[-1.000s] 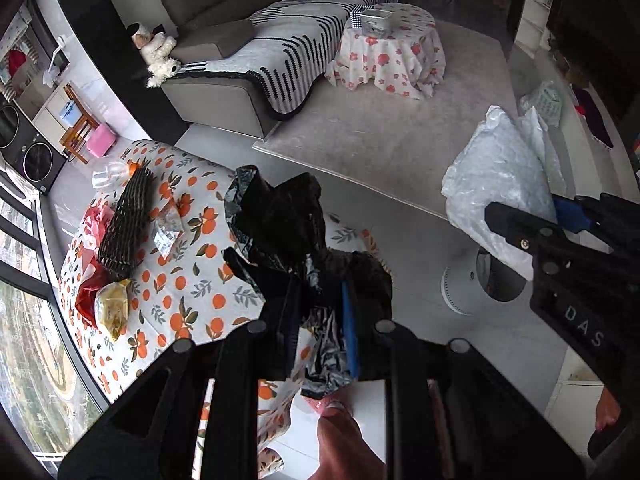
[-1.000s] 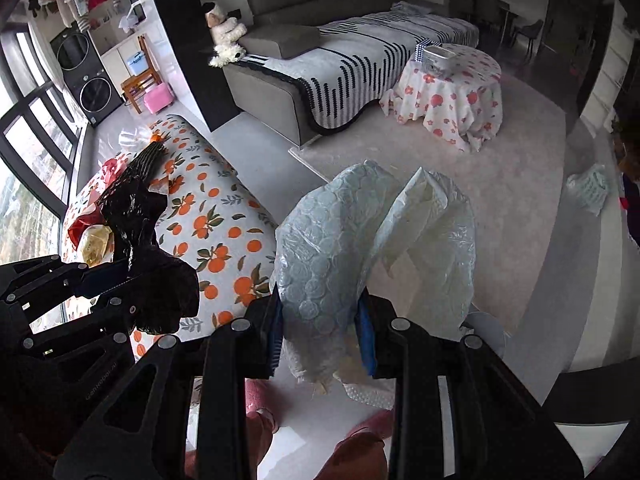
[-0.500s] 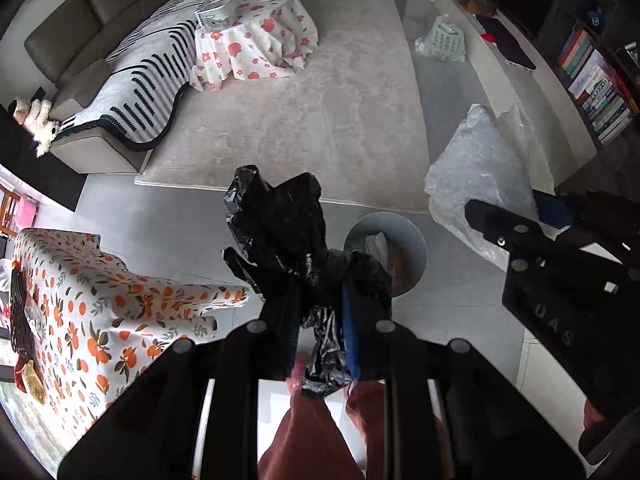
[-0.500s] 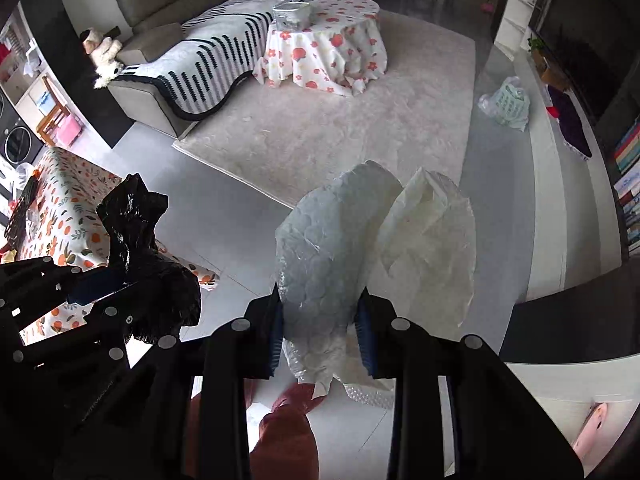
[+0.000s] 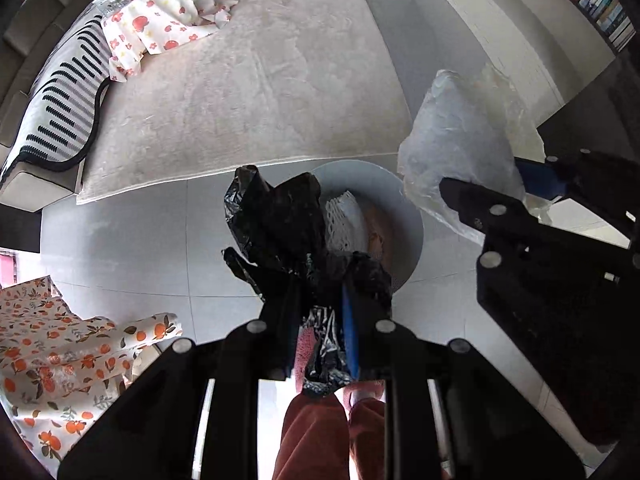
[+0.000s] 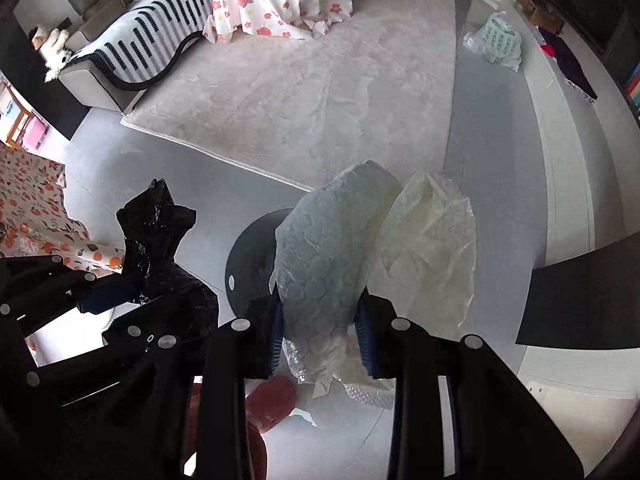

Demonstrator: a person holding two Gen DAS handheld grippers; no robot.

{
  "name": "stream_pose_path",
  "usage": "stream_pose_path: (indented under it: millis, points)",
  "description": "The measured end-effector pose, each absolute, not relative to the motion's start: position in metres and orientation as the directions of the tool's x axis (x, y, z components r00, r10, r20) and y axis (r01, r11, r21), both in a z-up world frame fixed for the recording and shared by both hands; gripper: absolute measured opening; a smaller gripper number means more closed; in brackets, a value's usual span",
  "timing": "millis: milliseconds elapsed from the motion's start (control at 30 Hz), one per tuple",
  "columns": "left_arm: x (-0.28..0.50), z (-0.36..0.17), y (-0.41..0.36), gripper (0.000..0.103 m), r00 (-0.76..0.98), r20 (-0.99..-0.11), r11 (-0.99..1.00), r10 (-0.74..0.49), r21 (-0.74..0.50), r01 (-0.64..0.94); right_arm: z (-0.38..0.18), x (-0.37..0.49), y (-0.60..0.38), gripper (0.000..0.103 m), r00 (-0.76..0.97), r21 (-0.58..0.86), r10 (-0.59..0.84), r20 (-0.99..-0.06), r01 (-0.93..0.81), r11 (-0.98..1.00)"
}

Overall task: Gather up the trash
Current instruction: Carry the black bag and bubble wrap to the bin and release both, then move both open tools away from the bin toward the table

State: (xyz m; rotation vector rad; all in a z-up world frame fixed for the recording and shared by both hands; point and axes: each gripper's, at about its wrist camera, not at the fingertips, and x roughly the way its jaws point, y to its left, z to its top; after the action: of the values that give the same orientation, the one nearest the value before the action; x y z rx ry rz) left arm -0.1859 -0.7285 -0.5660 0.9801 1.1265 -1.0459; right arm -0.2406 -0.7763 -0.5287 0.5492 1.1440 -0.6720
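Two trash items in transit: left gripper (image 5: 320, 312) clamped on black plastic bag (image 5: 280, 224), right gripper (image 6: 320, 320) clamped on bubble wrap (image 6: 320, 256); both above round bin (image 5: 408, 216) already holding waste; release pending; tablecloth (image 5: 60, 340) area unverified

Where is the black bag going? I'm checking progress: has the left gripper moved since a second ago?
Yes. The left gripper, shut on the black bag, left the orange-print table and now hangs over the white bin.
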Motion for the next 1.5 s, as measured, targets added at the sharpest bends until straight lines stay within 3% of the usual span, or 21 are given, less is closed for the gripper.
stream_pose_path:
  millis: [167,267,333,433,700,1033,1300,1500]
  points:
    - [-0.181,-0.638,-0.739,0.020,0.108,-0.989,0.184,-0.104,0.088,0.979,-0.597,-0.229,-0.782,0.031,0.269,0.093,-0.146,-0.952,0.709,0.699]
    - [-0.175,-0.671,-0.743,0.026,0.095,-0.990,0.173,-0.106,0.075,0.982,-0.629,-0.226,-0.787,0.036,0.281,0.118,-0.117,-0.952,0.695,0.709]
    - [-0.170,-0.686,-0.746,0.045,0.064,-0.992,0.181,-0.105,0.044,0.982,-0.643,-0.224,-0.787,0.039,0.287,0.134,-0.098,-0.953,0.688,0.713]
    - [-0.166,-0.697,-0.747,0.060,0.067,-0.991,0.186,-0.112,0.045,0.981,-0.657,-0.223,-0.787,0.041,0.282,0.146,-0.074,-0.957,0.683,0.716]
    - [-0.154,-0.687,-0.743,0.063,0.066,-0.993,0.207,-0.097,0.045,0.977,-0.649,-0.223,-0.785,0.061,0.276,0.144,-0.065,-0.959,0.671,0.728]
    - [-0.132,-0.606,-0.712,0.063,0.110,-0.987,0.283,-0.117,0.073,0.956,-0.570,-0.214,-0.773,0.061,0.276,0.114,-0.101,-0.956,0.663,0.740]
    - [-0.108,-0.485,-0.655,0.067,0.211,-0.971,0.399,-0.111,0.151,0.905,-0.441,-0.196,-0.739,0.061,0.294,0.089,-0.132,-0.947,0.632,0.769]
    - [-0.074,-0.386,-0.585,0.069,0.271,-0.955,0.563,-0.122,0.159,0.811,-0.339,-0.150,-0.690,0.061,0.383,0.105,-0.106,-0.918,0.489,0.866]
